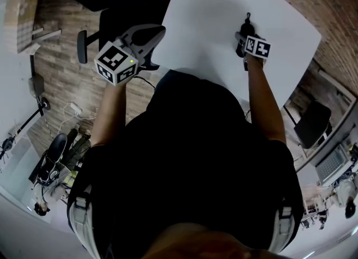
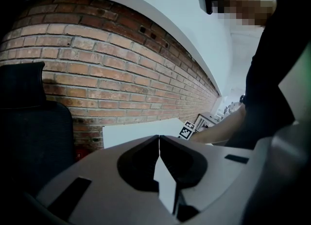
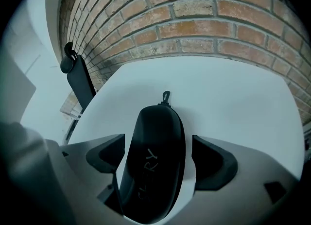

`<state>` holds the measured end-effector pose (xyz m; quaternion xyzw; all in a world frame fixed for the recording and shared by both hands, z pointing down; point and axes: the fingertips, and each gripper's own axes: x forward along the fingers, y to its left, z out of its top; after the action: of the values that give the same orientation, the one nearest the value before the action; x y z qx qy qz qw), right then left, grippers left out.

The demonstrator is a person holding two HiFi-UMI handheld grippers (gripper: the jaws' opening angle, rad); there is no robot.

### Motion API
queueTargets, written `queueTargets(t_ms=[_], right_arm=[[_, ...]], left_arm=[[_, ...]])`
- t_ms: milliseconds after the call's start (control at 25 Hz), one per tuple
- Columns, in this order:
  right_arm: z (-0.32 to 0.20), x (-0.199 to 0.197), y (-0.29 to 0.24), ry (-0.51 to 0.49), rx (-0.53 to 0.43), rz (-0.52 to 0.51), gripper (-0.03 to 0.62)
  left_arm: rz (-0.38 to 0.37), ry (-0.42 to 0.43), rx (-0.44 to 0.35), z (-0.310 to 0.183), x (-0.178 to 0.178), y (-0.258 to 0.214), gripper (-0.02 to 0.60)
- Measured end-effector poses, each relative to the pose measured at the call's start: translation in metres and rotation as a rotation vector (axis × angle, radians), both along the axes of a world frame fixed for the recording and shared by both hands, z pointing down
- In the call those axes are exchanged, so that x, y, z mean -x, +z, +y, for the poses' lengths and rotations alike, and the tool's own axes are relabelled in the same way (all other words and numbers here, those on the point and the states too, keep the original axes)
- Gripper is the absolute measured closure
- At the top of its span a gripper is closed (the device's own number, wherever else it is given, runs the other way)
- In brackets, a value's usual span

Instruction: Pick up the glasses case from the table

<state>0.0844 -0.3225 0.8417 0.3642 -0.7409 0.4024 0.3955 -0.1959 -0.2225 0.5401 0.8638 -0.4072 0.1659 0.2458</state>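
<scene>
A black oval glasses case [image 3: 153,161] with faint lettering and a small zipper pull lies flat on the white table [image 3: 233,102]. My right gripper [image 3: 158,158] stands open over it, one jaw on each side of the case, and a thin strip of table shows beside the right jaw. In the head view the case [image 1: 246,27] pokes out beyond the right gripper [image 1: 246,35] near the table's [image 1: 212,6] right part. My left gripper [image 1: 158,29] hovers off the table's left edge; its jaws meet tip to tip, shut on nothing [image 2: 159,139].
A black office chair [image 1: 92,39] stands left of the table, and also fills the left of the left gripper view [image 2: 29,122]. A brick wall [image 3: 204,20] runs behind the table's far edge. Another chair [image 1: 310,123] sits at the right. Cables and gear litter the floor [image 1: 56,157].
</scene>
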Motion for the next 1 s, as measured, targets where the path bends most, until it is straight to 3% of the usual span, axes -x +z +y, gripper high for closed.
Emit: queueTargets(t_ms=[480,1000], right_arm=[[-0.003,-0.007,0.008,-0.025,-0.003,0.131,0.182],[-0.006,-0.001,0.009,-0.048,-0.001,0.132,0.24]], left_arm=[[0.006,-0.009,0.0,-0.004,-0.003,0.001,0.57],[0.018,-0.012,0.001,-0.009,0.004,0.003,0.569]])
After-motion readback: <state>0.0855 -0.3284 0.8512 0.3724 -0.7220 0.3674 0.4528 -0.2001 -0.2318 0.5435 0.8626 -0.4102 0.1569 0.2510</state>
